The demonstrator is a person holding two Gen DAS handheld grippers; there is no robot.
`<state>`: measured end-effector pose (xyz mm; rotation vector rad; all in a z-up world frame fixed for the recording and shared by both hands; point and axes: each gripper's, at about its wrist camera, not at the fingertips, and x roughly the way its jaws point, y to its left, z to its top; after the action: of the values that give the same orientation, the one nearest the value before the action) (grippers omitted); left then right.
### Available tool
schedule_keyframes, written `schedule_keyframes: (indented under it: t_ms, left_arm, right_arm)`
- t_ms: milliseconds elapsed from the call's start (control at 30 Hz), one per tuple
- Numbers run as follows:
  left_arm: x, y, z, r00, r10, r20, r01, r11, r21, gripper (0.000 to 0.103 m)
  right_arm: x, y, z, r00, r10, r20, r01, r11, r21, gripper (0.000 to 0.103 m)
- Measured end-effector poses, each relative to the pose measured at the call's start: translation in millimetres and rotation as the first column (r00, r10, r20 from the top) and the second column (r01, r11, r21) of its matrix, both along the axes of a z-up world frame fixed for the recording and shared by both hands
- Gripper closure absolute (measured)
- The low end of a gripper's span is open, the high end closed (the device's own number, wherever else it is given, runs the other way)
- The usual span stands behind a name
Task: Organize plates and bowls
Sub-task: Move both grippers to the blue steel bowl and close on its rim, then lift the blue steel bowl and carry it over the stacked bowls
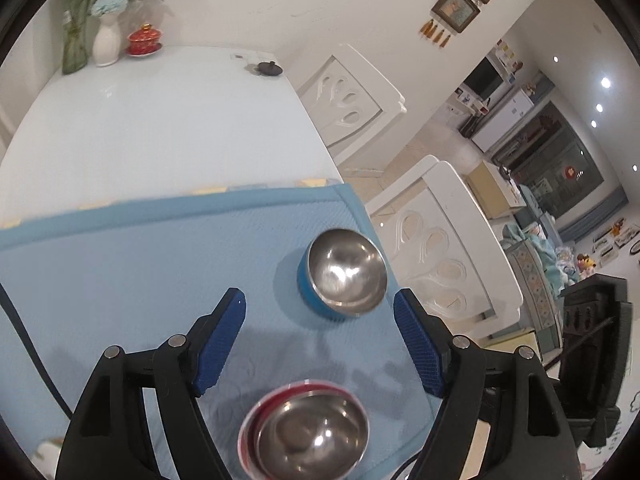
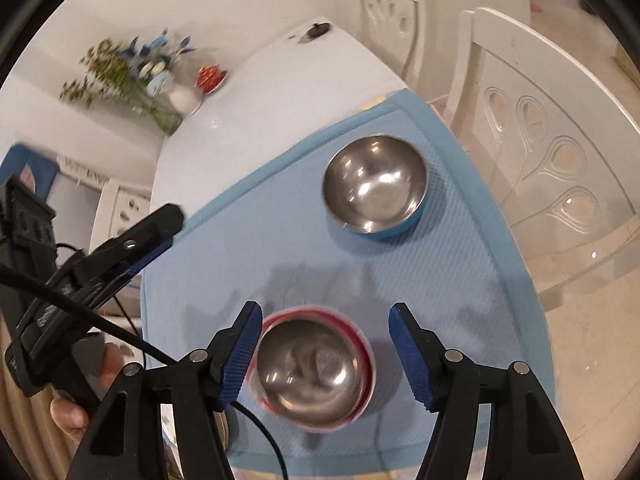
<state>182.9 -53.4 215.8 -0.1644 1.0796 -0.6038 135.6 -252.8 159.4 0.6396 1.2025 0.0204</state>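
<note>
Two fisheye views from my wrists, both looking down on the same mat.

My left camera looks steeply down and along the table [image 1: 160, 120] toward the far wall, close above the mat [image 1: 140, 264]. My right camera looks down from the other side, also close. Both views share the blue bowl [image 1: 340, 276] [image 2: 376, 186], the red bowl [image 1: 304, 428] [image 2: 316, 368] and the mat [image 2: 248, 256]. The right view also catches my left gripper [image 2: 160, 220].

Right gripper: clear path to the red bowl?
Probably yes. The right gripper is open above the red bowl, which sits alone on the blue mat; the blue bowl is well apart.
</note>
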Motion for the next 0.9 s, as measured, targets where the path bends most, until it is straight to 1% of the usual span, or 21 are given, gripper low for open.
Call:
schedule_keyframes:
  t_ms: [67,167,233,367,433,533,633,700,800,833,867,900]
  left_arm:
    - [14,-8,-4,1.0,-0.017,-0.019,0.017,1.0,0.009,0.028]
    - [36,-21,-19,0.997,-0.031,-0.066,0.034,0.999,0.041,0.028]
    - [50,-31,-36,0.993,-0.043,-0.11,0.05,0.997,0.062,0.028]
    - [70,-48,-66,0.978,-0.082,-0.191,0.095,0.993,0.064,0.028]
    - [80,-59,-84,0.969,-0.092,-0.23,0.11,0.992,0.066,0.028]
    - [92,-74,-106,0.955,-0.116,-0.271,0.142,0.987,0.077,0.03]
    - [97,-85,-124,0.947,-0.133,-0.292,0.168,0.981,0.097,0.03]
    - [99,-90,-133,0.94,-0.149,-0.307,0.187,0.977,0.099,0.035]
    - [99,-95,-144,0.93,-0.17,-0.327,0.213,0.972,0.102,0.046]
    - [99,-97,-148,0.926,-0.179,-0.333,0.224,0.969,0.105,0.053]
    - [99,-99,-152,0.922,-0.187,-0.338,0.235,0.966,0.108,0.057]
    - [98,-101,-155,0.919,-0.196,-0.341,0.246,0.963,0.112,0.063]
  right_arm:
    - [9,-14,-9,1.0,-0.029,0.0,0.029,1.0,0.006,0.039]
    - [20,-38,-22,0.997,-0.072,-0.01,0.072,0.997,-0.004,0.039]
    - [27,-57,-37,0.994,-0.109,-0.03,0.11,0.994,0.012,0.039]
    - [41,-81,-64,0.985,-0.149,-0.086,0.153,0.988,0.038,0.039]
    - [49,-88,-75,0.983,-0.154,-0.1,0.16,0.986,0.049,0.039]
    - [62,-95,-89,0.983,-0.149,-0.109,0.153,0.988,0.033,0.039]
    - [74,-95,-100,0.984,-0.136,-0.111,0.14,0.99,0.029,0.039]
    - [82,-92,-108,0.986,-0.122,-0.11,0.123,0.992,0.003,0.039]
    - [91,-85,-120,0.989,-0.096,-0.111,0.094,0.995,-0.023,0.04]
    - [92,-83,-125,0.99,-0.087,-0.113,0.084,0.996,-0.028,0.045]
    - [93,-82,-131,0.99,-0.077,-0.118,0.075,0.997,-0.027,0.05]
    - [94,-81,-136,0.99,-0.07,-0.124,0.068,0.997,-0.022,0.053]
